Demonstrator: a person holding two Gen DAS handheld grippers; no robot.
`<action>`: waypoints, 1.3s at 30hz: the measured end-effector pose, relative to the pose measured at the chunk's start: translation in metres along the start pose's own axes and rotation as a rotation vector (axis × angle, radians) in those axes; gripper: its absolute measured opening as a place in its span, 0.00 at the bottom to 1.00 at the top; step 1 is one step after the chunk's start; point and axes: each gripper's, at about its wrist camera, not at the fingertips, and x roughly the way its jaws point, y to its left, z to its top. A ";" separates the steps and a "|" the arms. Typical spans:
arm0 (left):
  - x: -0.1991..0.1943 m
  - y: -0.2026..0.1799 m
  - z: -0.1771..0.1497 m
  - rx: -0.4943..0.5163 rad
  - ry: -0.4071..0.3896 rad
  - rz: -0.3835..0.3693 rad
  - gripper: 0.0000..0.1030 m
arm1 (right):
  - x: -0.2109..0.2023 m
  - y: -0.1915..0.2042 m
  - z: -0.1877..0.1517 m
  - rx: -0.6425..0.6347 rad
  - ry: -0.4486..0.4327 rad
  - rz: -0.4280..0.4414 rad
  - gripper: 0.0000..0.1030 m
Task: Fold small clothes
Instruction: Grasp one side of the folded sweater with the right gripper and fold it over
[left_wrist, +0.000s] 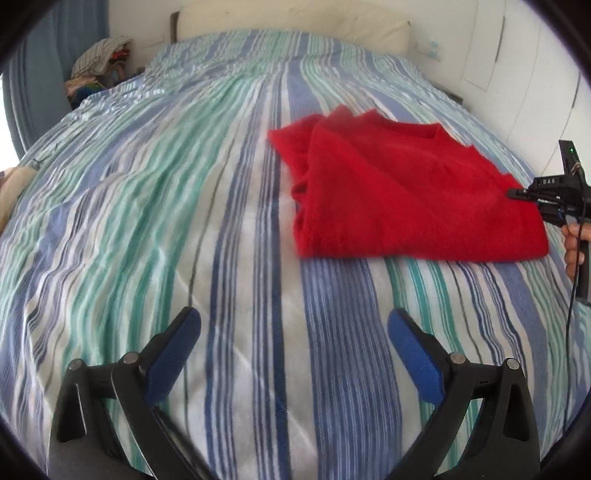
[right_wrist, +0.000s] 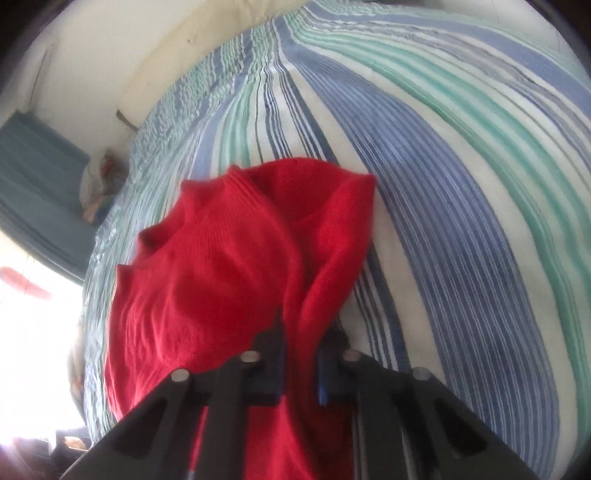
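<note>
Red sweater (left_wrist: 413, 192) lies part-folded on the striped bed (left_wrist: 184, 221), its edge pinched by the right claw (right_wrist: 301, 354), left claw (left_wrist: 293, 332) spread empty; a one-sided pull could undo the fold.

1. The right gripper (left_wrist: 515, 193) sits at the left wrist view's right edge; its body and the hand (left_wrist: 576, 247) holding it are cut off there.
2. In the right wrist view, the bunched red knitted garment (right_wrist: 221, 266) hides the right gripper's fingertips; only the finger bases show.
3. The heap of striped and coloured clothes (left_wrist: 99, 62) beside the bed is too small to sort out.
4. The cream pillow (left_wrist: 295, 22) is partly hidden behind the striped blue, green and white bedspread (left_wrist: 166, 206).
</note>
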 end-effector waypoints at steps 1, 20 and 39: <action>-0.010 0.009 0.004 -0.011 -0.019 0.004 0.98 | -0.009 0.013 0.002 -0.035 -0.018 -0.029 0.11; -0.002 0.105 -0.006 -0.265 -0.055 0.085 0.98 | 0.094 0.309 -0.086 -0.459 0.148 0.103 0.24; -0.003 0.101 -0.007 -0.273 -0.063 0.082 0.98 | 0.050 0.267 -0.131 -0.663 0.198 0.302 0.46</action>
